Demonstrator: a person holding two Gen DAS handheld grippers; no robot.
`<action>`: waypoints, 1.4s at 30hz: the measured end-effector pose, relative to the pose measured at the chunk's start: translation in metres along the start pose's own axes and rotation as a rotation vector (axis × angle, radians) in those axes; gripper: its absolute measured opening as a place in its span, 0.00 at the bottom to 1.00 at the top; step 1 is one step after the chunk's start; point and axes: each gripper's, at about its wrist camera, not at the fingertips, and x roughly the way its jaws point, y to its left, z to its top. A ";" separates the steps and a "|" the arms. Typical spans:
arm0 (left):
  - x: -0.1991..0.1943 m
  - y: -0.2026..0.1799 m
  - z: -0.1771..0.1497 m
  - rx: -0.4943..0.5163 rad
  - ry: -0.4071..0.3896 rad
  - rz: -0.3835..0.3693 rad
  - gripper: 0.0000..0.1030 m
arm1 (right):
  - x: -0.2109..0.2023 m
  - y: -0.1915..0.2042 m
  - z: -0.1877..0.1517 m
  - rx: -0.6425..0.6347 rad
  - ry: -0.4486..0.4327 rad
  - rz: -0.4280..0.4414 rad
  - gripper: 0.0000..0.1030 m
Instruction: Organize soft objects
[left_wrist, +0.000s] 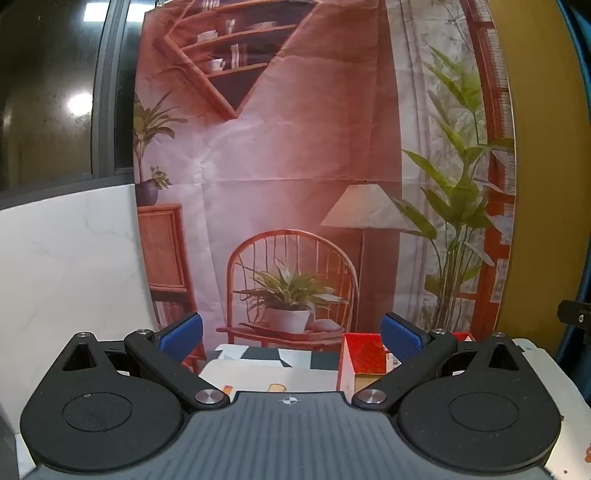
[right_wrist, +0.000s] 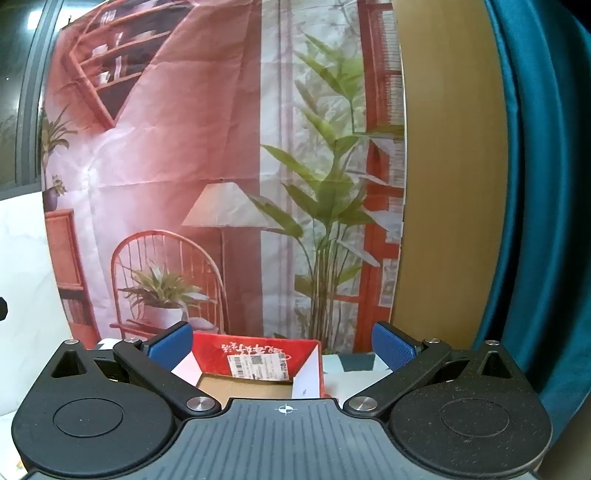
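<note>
Soft objects are showing in neither view. Behind the red box a printed backdrop is hanging. That box is sitting open on the table, showing only its bare cardboard floor and a label. Both the left gripper and the right gripper are hovering near the box, spread wide, grasping nothing.

The red cardboard box, lying between the right gripper's spread fingers, carries white brush-style Chinese characters on its inner wall, seen upside down, and beneath them a white barcode shipping label, too small to read.
</note>
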 end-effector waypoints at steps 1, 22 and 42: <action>0.000 0.000 0.000 -0.004 0.003 -0.007 1.00 | 0.000 0.000 0.000 0.003 0.004 0.003 1.00; -0.001 -0.003 0.003 -0.001 0.005 -0.006 1.00 | -0.001 -0.001 -0.002 0.007 0.003 0.007 1.00; 0.000 -0.003 0.000 -0.001 0.008 -0.008 1.00 | -0.002 0.001 -0.003 0.010 0.007 -0.002 1.00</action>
